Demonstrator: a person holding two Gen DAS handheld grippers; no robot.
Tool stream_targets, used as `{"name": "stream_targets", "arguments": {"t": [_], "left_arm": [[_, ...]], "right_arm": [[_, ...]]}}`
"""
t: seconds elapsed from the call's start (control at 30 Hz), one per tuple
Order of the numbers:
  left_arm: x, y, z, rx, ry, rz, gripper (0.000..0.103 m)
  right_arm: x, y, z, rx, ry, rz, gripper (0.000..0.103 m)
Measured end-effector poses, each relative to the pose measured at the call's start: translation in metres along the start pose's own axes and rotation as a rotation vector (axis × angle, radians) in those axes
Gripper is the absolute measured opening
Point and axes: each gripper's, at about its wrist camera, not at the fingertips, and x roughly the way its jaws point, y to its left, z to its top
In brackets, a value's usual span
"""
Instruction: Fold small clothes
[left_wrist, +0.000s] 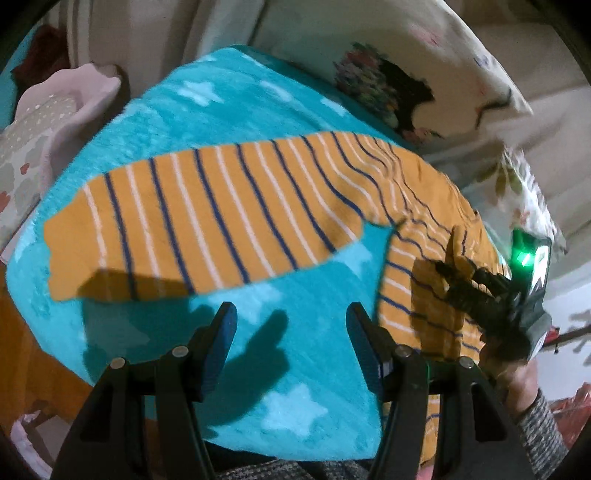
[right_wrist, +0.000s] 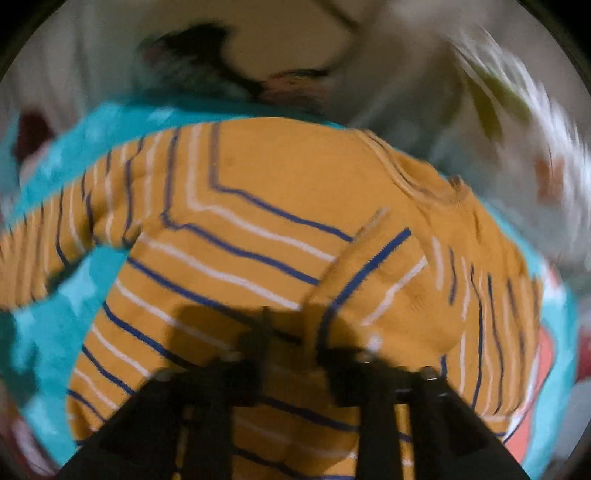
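Striped sweater (left_wrist: 417, 192) lying flat on the star blanket (left_wrist: 314, 369), mid-fold. From the left wrist view, one sleeve (left_wrist: 184, 221) lies stretched straight out across the blanket, which I judge is how it was laid so that it can be taken by the cuff and turned inward. My left gripper (left_wrist: 291, 317) hangs over bare blanket just beside that sleeve, jaws apart with nothing between them, placed, I judge, for that pick. My right gripper (left_wrist: 448, 273) sits over the body of the sweater. From the right wrist view, the other sleeve (right_wrist: 369, 288) lies doubled across the chest, its cuff end running in between the fingers. The jaws there stand somewhat apart, but blur hides the pads, so I cannot tell whether they pinch the cuff or clear it. I judge the first sleeve fold to be at or near completion, with the outstretched sleeve next.
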Motion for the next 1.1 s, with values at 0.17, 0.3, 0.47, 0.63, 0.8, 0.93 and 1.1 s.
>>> {"name": "stream_targets", "arguments": {"t": [0.17,0.3,0.47,0.63,0.8,0.93,1.1], "left_arm": [[-0.005,0.028,0.015,-0.048,-0.013,0.014,0.060],[-0.008,0.042,0.020,-0.081,-0.013,0.012,0.060],[-0.009,0.051,0.020,-0.090,-0.013,0.024,0.060],[-0.017,0.082,0.024,-0.132,-0.046,0.097,0.061],[-0.027,0.142,0.025,-0.263,-0.067,0.165,0.064],[-0.024,0.167,0.024,-0.294,-0.042,0.155,0.064],[-0.015,0.166,0.029,-0.263,-0.038,0.125,0.064]], "right_arm": [[0.008,0.070,-0.001,-0.363,-0.032,-0.288,0.061],[0.008,0.104,-0.005,-0.554,-0.083,-0.390,0.061],[-0.002,0.109,-0.006,-0.561,-0.101,-0.344,0.062],[-0.021,0.083,0.001,-0.330,-0.043,-0.155,0.064],[-0.036,0.055,-0.011,-0.071,0.001,0.018,0.067],[-0.035,0.045,-0.019,0.044,0.038,0.093,0.067],[-0.032,0.038,-0.018,0.146,0.063,0.147,0.067]]}}
